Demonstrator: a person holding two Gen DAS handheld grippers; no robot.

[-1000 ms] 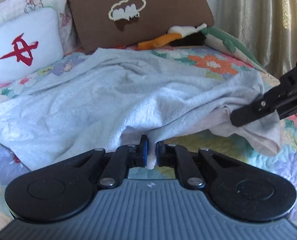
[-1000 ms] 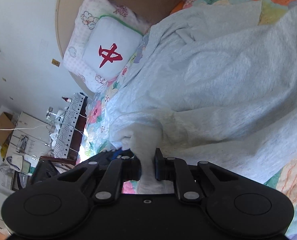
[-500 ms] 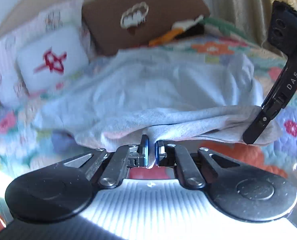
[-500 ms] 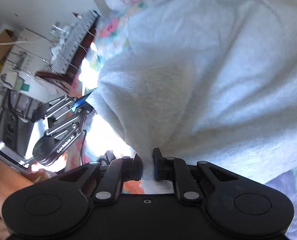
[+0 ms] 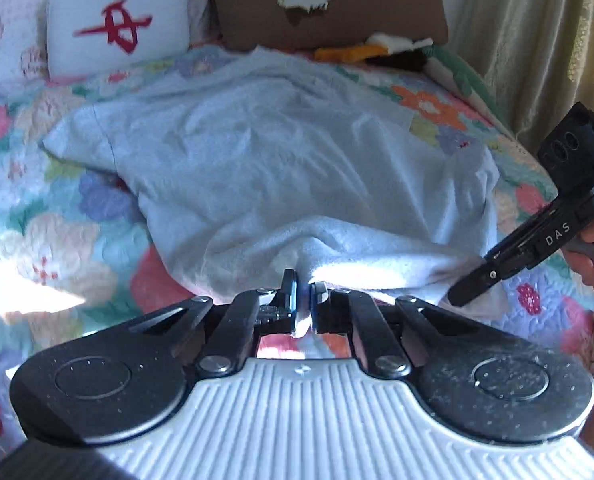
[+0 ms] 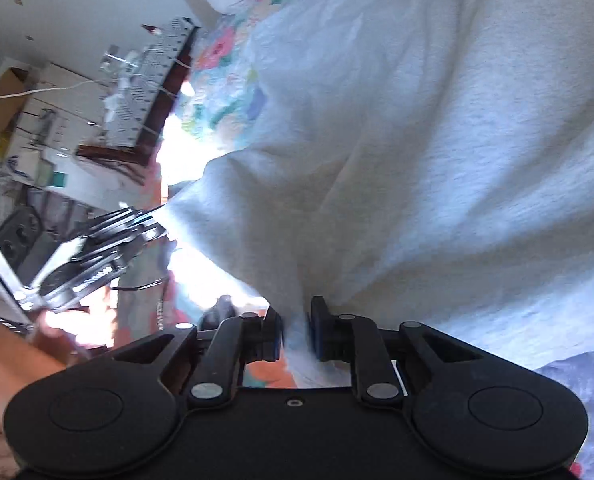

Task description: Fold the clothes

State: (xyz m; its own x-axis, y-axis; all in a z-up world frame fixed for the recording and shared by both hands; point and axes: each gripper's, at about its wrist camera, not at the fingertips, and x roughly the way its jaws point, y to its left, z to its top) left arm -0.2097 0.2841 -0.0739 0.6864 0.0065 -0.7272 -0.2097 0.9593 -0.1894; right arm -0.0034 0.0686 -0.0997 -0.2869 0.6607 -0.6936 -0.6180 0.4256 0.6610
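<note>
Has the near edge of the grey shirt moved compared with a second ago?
Yes. The grey shirt edge, pinched by both grippers, has travelled toward the brown pillow, doubling over itself.

Black linkage gripper (image 5: 304, 304) with silver screws, blue pads

Bedspread: floral quilt (image 5: 57, 216) — pastel blooms.
Head of the bed: white pillow (image 5: 117, 28) with a red mark, beside a brown cushion (image 5: 329, 4).
Right side: cream curtain (image 5: 537, 40).
Off the bed: cardboard box (image 6: 1, 96) — cluttered shelves nearby.
</note>
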